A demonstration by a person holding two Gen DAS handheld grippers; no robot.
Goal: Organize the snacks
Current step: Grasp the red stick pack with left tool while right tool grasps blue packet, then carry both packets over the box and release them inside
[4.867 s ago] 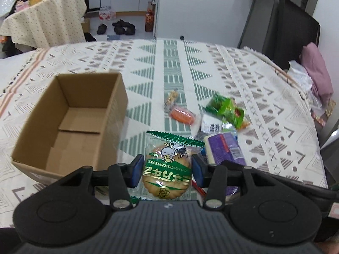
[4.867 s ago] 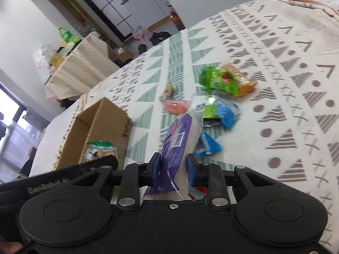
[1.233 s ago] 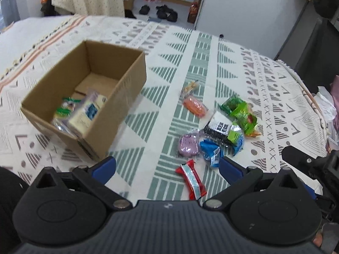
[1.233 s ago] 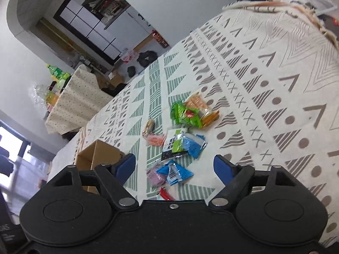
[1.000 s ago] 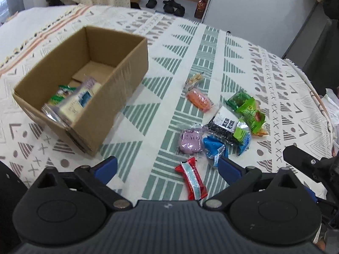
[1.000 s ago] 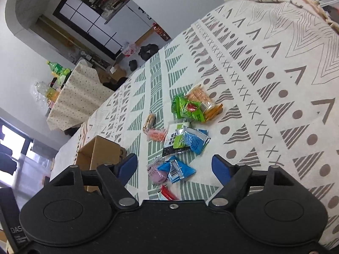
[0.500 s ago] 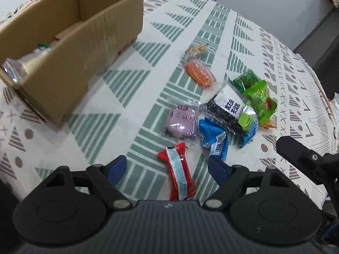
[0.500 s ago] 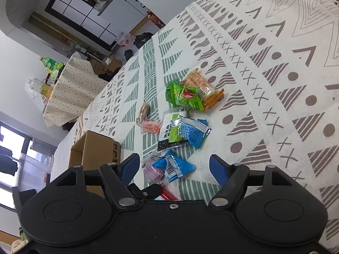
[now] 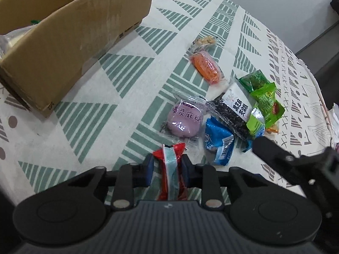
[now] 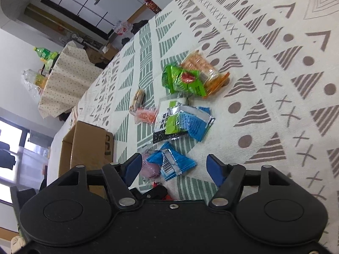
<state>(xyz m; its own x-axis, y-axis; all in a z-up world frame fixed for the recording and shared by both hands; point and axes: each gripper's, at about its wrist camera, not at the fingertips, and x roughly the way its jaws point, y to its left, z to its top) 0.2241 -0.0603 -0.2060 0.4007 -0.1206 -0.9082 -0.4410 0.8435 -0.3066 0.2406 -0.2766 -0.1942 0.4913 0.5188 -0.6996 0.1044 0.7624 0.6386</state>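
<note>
**Left fingers pinching the red snack bar, right ones wide open**

Left gripper (image 9: 167,170) is clamped across the red-and-blue wrapped bar (image 9: 170,169) at 6 o'clock in its view, lying on the tablecloth (image 9: 127,84). Looks light, crinkly and slippery, so a mid-body grip seems right. Right gripper (image 10: 173,170) hangs spread and empty over the small blue packet (image 10: 172,163). Cardboard box (image 9: 70,31) sits at 10 o'clock with bare cloth between; mind its near wall.

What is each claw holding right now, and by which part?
The left claw is shut on the red packet, pinching its long sides near the far end. The right claw is open and holds nothing.
</note>
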